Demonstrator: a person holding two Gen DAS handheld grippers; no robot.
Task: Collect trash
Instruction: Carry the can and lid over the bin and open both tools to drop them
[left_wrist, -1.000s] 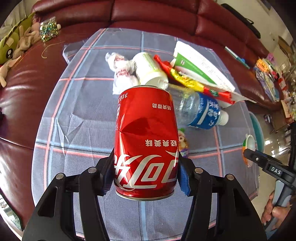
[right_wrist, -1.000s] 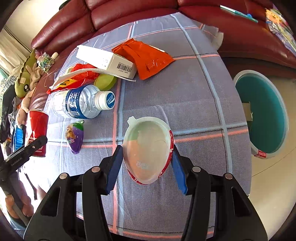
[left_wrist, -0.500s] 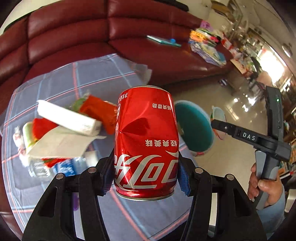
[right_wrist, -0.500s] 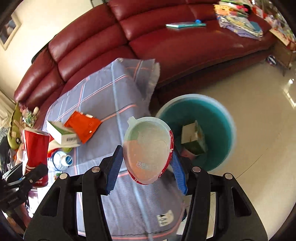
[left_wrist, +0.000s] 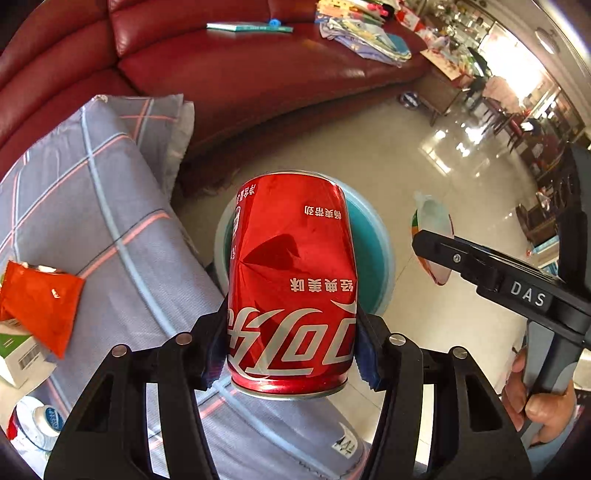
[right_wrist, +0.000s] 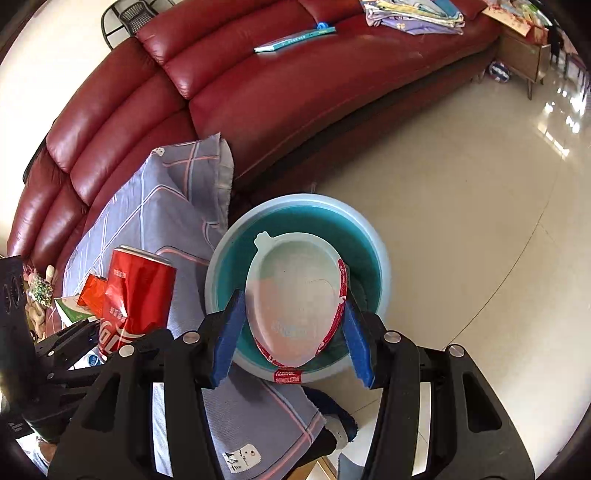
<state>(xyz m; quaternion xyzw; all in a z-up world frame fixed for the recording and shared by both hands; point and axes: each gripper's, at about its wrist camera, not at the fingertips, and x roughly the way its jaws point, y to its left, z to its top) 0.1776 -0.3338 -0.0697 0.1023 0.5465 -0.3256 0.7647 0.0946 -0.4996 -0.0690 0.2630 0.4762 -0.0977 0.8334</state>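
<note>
The left gripper (left_wrist: 291, 354) was clamped on a dented red Coca-Cola can (left_wrist: 291, 280), pads squeezing its lower sides, can pointing away from the camera with its logo upside down. Straight past the can, lower down on the floor, sat the teal trash bin (left_wrist: 373, 258), mostly hidden behind the can from that view. Off to the left of the gripper was the desk under a grey plaid cloth (left_wrist: 110, 229), and at its far left edge an orange snack wrapper (left_wrist: 40, 302) lay on a white-and-green carton (left_wrist: 18, 350), with a capped plastic water bottle (left_wrist: 37, 424) nearer the camera.

The right gripper (right_wrist: 291, 328) had its blue pads pressed on both sides of an empty white plastic food cup (right_wrist: 295, 295) with a red-printed rim, mouth facing the camera. The cup hung right over the open bin (right_wrist: 221, 266), which filled the view behind it. Left of this gripper you could see the can (right_wrist: 136, 295) in the other gripper, held above the cloth-covered desk edge. Beyond the bin ran the dark red leather sofa (right_wrist: 258, 92) with a teal book (right_wrist: 291, 38) on its seat, and glossy beige floor tiles (right_wrist: 461, 203) spread out to the right. A hand (left_wrist: 535, 402) gripped the right tool's handle.
</note>
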